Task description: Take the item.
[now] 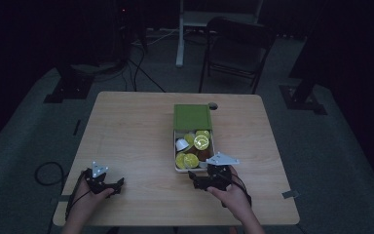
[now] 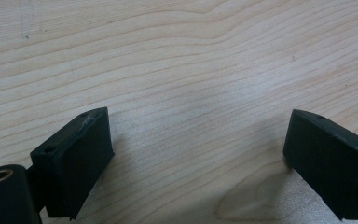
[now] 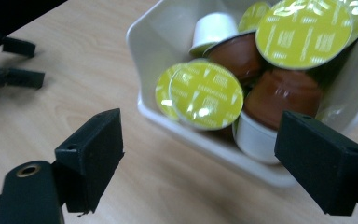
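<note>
Item: white tray (image 3: 154,105) of green-lidded coffee capsules (image 3: 206,94), just ahead of our right gripper (image 3: 200,154), jaws apart. Left gripper (image 2: 198,154) likewise apart, over bare table (image 2: 168,56). Risk, as we judge it: loosely heaped capsules may slip or spill if nudged.

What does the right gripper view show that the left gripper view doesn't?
The right gripper view shows the white box of coffee capsules, including a green-lidded capsule at the front, brown capsules and a white one; the left gripper lies farther off on the table. The left gripper view shows bare wood grain between that gripper's own open jaws, with nothing in the gap. Both share the light wooden table and a pair of black jaws standing wide apart.
</note>
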{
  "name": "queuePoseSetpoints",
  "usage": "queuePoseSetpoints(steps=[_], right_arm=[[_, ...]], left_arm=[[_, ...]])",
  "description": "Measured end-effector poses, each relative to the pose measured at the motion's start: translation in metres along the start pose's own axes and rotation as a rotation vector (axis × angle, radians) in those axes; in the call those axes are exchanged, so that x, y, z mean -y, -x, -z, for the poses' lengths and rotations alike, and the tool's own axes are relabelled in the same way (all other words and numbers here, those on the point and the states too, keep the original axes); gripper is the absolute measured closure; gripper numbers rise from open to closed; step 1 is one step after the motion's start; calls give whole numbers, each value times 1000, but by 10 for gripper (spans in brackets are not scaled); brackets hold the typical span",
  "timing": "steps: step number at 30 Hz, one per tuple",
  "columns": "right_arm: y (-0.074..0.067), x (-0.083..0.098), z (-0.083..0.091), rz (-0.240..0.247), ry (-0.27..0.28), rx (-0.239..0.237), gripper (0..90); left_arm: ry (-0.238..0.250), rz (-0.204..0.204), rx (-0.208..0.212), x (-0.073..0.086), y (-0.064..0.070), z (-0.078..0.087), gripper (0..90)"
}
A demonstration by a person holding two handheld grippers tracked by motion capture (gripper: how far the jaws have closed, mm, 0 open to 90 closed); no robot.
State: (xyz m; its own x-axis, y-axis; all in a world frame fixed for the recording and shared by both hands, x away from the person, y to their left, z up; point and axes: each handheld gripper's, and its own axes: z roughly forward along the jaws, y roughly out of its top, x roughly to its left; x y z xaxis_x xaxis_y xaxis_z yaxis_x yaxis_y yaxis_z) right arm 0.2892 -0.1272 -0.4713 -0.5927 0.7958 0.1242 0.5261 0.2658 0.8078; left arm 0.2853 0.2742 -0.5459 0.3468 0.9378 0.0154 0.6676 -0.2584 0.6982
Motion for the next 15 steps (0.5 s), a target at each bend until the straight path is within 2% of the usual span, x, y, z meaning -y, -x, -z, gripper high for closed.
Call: queuePoseSetpoints(steps=[3, 8, 15], right_arm=[[-2, -2, -4, 17, 14, 0, 236], [-5, -5, -15, 26, 2, -12, 238], [-7, -8, -27, 26, -17, -3, 239]], left_arm=[[0, 0, 0, 0, 0, 0, 85], [0, 0, 0, 0, 0, 0, 85], [0, 0, 0, 0, 0, 0, 86]])
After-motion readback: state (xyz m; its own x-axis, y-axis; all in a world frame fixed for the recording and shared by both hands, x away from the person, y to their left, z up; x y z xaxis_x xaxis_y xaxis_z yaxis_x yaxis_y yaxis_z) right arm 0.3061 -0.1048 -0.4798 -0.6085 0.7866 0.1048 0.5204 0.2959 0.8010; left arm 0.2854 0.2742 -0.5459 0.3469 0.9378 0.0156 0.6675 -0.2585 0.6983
